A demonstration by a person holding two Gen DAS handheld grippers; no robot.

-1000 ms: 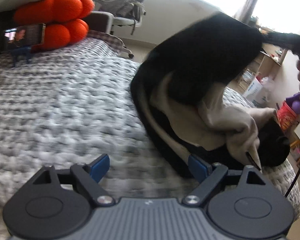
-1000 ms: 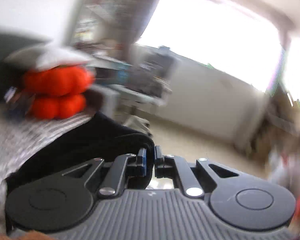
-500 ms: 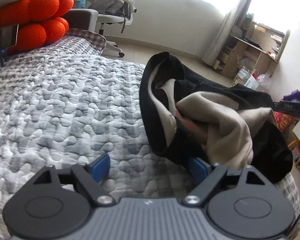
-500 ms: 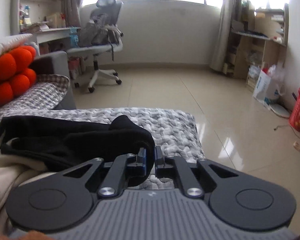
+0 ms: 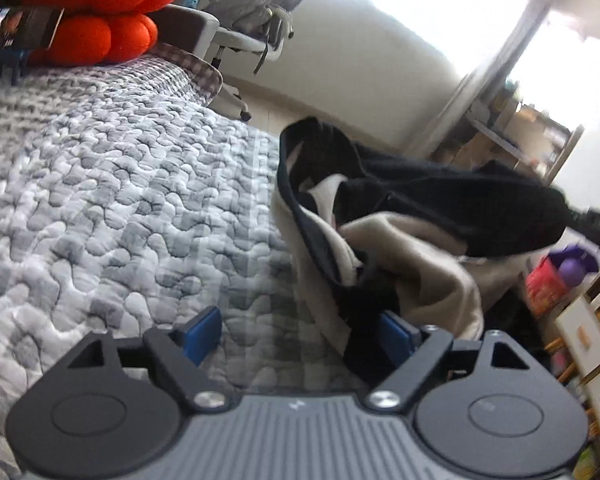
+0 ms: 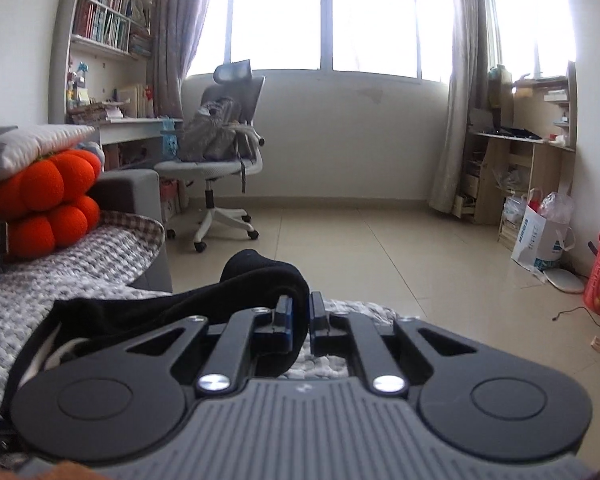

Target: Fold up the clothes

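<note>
A black garment with a cream lining (image 5: pixel 416 248) lies bunched on the right side of the grey quilted bed (image 5: pixel 119 200). My left gripper (image 5: pixel 300 330) hovers low over the quilt with its jaws wide and opening. A fold of the garment's dark edge hangs just in front of its right pad (image 5: pixel 396 334), and the pads press on nothing. My right gripper (image 6: pixel 298 314) is shut on a black fold of the garment (image 6: pixel 219 304) near the bed's far edge. From the left wrist view that held end stretches off to the right.
Orange ball cushions (image 5: pixel 95 12) under a pillow and a phone on a stand (image 5: pixel 19 28) sit at the head of the bed. Beyond the bed are a tiled floor, an office chair (image 6: pixel 223 148) with a backpack, shelves and bags (image 6: pixel 540 232).
The garment, held high a second ago, has come down onto the bed with my right gripper still shut on it. The left gripper has rolled and moved closer to the garment's edge.
</note>
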